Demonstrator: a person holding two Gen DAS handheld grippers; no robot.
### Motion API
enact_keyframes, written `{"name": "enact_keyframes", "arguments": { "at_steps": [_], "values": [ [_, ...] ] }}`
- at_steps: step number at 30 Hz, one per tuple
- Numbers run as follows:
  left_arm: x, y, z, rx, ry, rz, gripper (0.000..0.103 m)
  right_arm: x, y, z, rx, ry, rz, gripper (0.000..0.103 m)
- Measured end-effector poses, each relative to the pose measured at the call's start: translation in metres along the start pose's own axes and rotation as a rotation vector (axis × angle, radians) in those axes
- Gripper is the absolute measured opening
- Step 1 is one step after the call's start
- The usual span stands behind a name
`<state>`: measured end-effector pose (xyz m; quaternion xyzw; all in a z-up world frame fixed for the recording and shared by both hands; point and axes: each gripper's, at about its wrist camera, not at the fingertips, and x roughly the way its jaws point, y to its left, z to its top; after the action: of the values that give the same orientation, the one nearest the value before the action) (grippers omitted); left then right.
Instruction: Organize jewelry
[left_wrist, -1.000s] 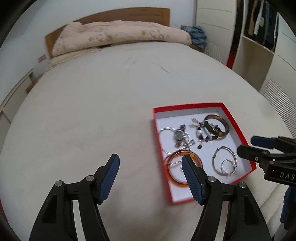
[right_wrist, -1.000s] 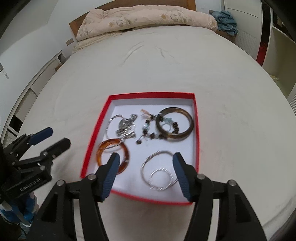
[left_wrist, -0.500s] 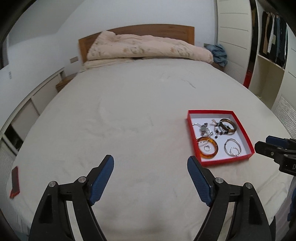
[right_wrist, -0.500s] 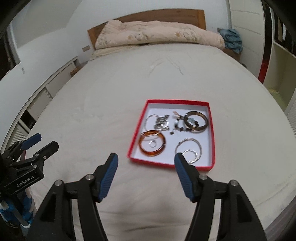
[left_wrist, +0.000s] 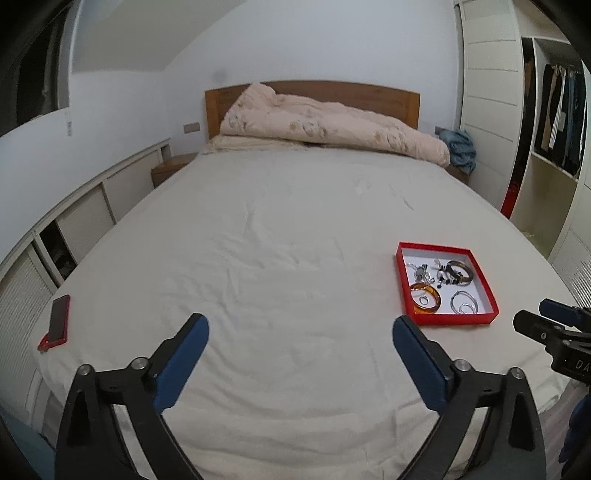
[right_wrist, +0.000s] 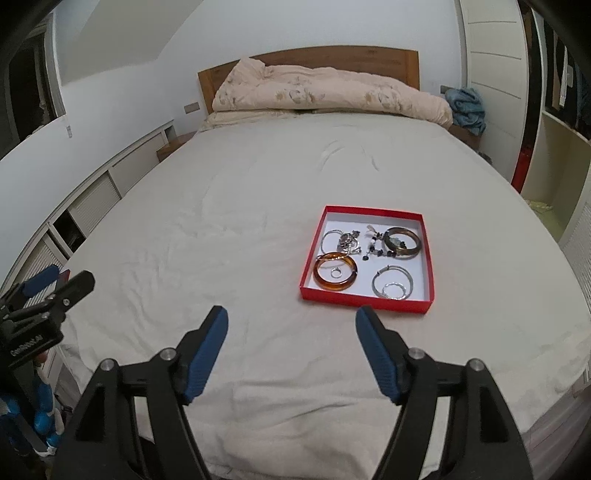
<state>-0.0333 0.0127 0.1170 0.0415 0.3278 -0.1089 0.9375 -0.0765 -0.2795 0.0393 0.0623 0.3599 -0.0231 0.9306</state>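
Note:
A red box with a white floor lies on the bed; it also shows in the left wrist view. In it are an amber bangle around a small ring, a dark brown bangle, silver bangles, a bead bracelet and silver chains. My left gripper is open and empty, well back from the box and to its left. My right gripper is open and empty, just short of the box's near edge.
The bed sheet is wide and wrinkled. A red phone lies at the bed's left edge. A rolled quilt lies at the headboard. Cabinets run along the left wall and a wardrobe stands at the right.
Both grippers have pulled back and up from the box, which now looks much smaller and farther. Both stay open and empty. The jewelry has not moved.

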Motion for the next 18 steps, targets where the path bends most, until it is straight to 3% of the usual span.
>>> {"name": "enact_keyframes", "arguments": {
  "at_steps": [18],
  "values": [
    [-0.063, 0.009, -0.02, -0.029, -0.117, 0.078, 0.101, -0.043, 0.027, -0.021, -0.057, -0.089, -0.011, 0.076]
  ]
}}
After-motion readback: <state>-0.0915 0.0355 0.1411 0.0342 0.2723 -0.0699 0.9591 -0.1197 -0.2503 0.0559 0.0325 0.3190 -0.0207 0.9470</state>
